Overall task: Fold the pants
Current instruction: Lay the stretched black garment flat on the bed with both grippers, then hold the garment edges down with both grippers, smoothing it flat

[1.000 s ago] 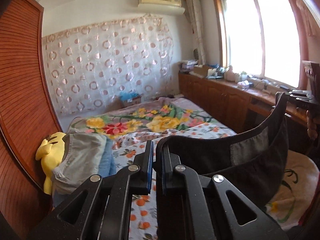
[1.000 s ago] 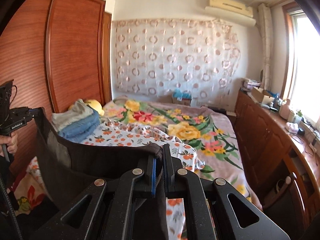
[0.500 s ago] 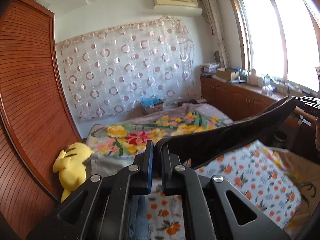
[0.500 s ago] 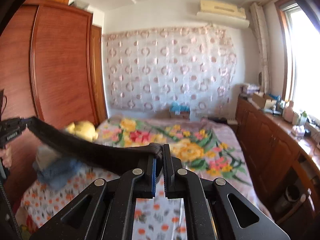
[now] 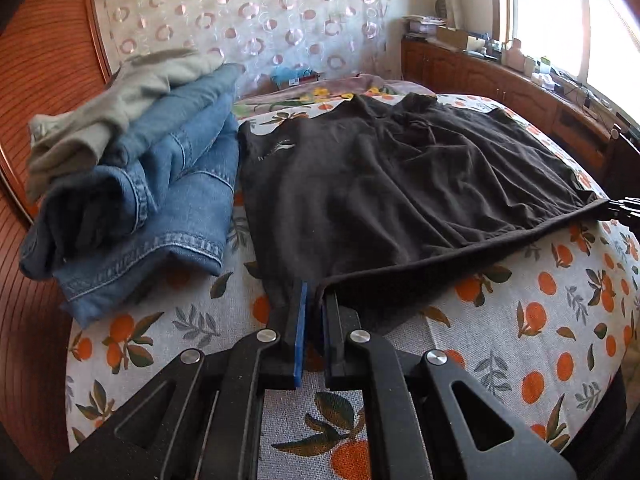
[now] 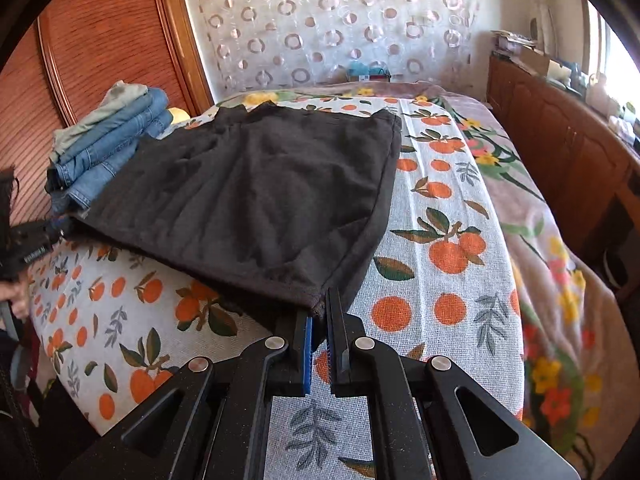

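Pants [image 5: 392, 184]: one dark pair; left gripper [image 5: 314, 300], right gripper [image 6: 320, 308] each clamp corner.

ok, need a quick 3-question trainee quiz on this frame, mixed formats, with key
1. True or false: the dark pants hang in the air, clear of the bed.
2. Multiple choice: what lies right beside the pants on the orange-print bedspread? A) a stack of folded jeans with a grey garment on top B) a laptop C) a pair of shoes
3. Fill in: the left gripper and right gripper each have their fingers closed on a ____ of the pants' near edge.

Key: 1 false, they lie spread flat on the bed; 2 A; 3 corner.
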The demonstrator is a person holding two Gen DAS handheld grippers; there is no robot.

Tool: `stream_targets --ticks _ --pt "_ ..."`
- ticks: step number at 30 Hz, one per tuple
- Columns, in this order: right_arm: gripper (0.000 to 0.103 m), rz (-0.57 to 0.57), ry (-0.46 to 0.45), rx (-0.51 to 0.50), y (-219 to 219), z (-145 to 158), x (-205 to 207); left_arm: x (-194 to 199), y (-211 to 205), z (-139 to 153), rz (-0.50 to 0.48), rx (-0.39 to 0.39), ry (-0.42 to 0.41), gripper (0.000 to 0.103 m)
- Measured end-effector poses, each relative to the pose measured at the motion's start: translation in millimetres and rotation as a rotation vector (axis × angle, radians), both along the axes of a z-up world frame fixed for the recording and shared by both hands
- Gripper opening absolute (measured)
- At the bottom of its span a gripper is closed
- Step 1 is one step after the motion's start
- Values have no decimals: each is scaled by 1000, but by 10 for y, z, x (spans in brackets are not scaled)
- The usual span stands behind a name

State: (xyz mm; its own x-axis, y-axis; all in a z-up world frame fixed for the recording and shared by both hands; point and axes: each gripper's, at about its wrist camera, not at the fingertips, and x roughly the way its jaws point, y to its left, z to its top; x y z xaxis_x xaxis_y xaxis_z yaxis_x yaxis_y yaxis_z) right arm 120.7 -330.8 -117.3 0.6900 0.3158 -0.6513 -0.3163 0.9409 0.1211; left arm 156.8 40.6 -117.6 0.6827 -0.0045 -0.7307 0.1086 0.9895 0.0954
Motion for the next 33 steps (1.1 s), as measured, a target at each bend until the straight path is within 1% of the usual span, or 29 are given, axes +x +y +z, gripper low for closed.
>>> stream_targets --ticks 2,4,6,7,11,14,16,30,33 --pt "5 -4 1 8 -35 48 37 0 -14 24 -1 1 -2 8" --pt "5 -7 0 10 -99 29 15 22 -27 38 -4 11 -1 8" --pt "5 -11 5 7 -63 -10 -26 48 -6 -15 -3 18 6 10" --pt "5 -13 8 4 33 -7 -13 34 15 -32 -2 20 13 11" --pt "6 -16 3 5 74 30 -30 45 34 -74 -4 21 40 13" --pt "9 -16 4 1 56 43 -59 -56 54 -49 -11 1 34 20" --pt "9 -16 -7 4 46 52 -78 -98 70 -48 -13 -12 35 24" --pt "9 -27 -19 17 14 5 -58 -271 184 -81 0 -78 15 24" --pt "9 -28 -27 14 3 -3 -57 -267 171 -75 5 -73 12 24"
